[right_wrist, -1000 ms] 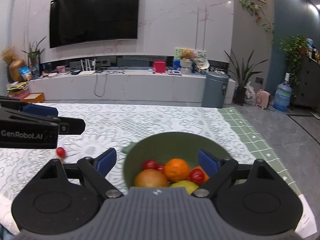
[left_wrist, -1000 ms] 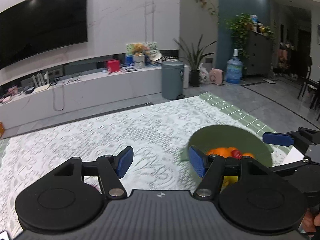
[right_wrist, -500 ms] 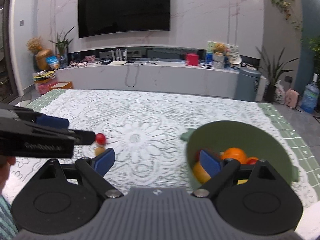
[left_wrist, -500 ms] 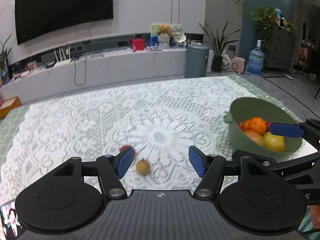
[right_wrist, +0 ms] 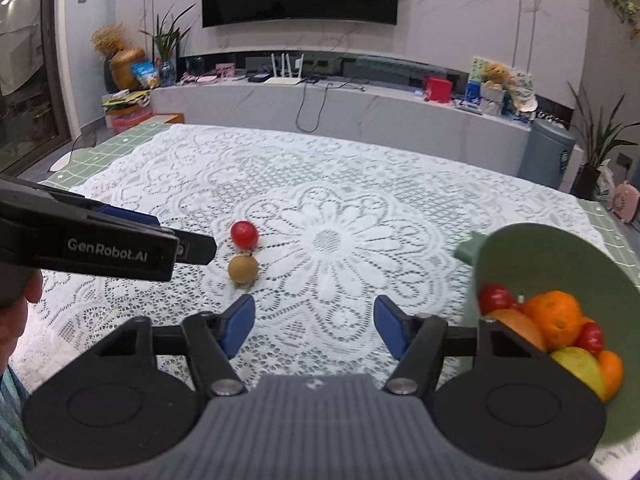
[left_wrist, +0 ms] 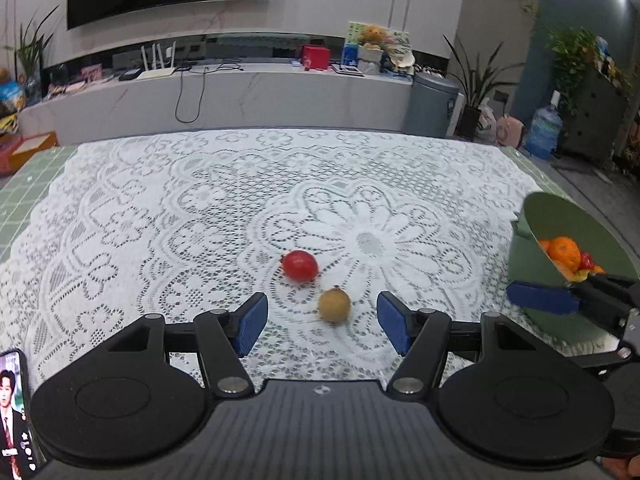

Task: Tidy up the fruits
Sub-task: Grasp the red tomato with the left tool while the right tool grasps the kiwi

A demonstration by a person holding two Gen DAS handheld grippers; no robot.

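Note:
A small red fruit [left_wrist: 300, 265] and a small yellow-brown fruit [left_wrist: 334, 305] lie close together on the white lace tablecloth [left_wrist: 200, 216]. My left gripper [left_wrist: 322, 324] is open and empty, its jaws either side of the yellow-brown fruit, just short of it. A green bowl [left_wrist: 528, 256] with oranges and other fruit stands at the right. In the right wrist view the red fruit [right_wrist: 244, 234] and yellow-brown fruit [right_wrist: 243, 268] lie ahead to the left, the bowl [right_wrist: 520, 256] is at the right, and my right gripper [right_wrist: 314, 326] is open and empty.
A phone [left_wrist: 12, 412] with a lit screen lies at the table's near left. Beyond the table's far edge are a TV console [left_wrist: 240, 92], a grey bin [left_wrist: 430, 104] and a water bottle [left_wrist: 542, 130].
Both grippers have swung left, away from the bowl. The two loose fruits have come into view and now lie just ahead of my left gripper's open jaws.

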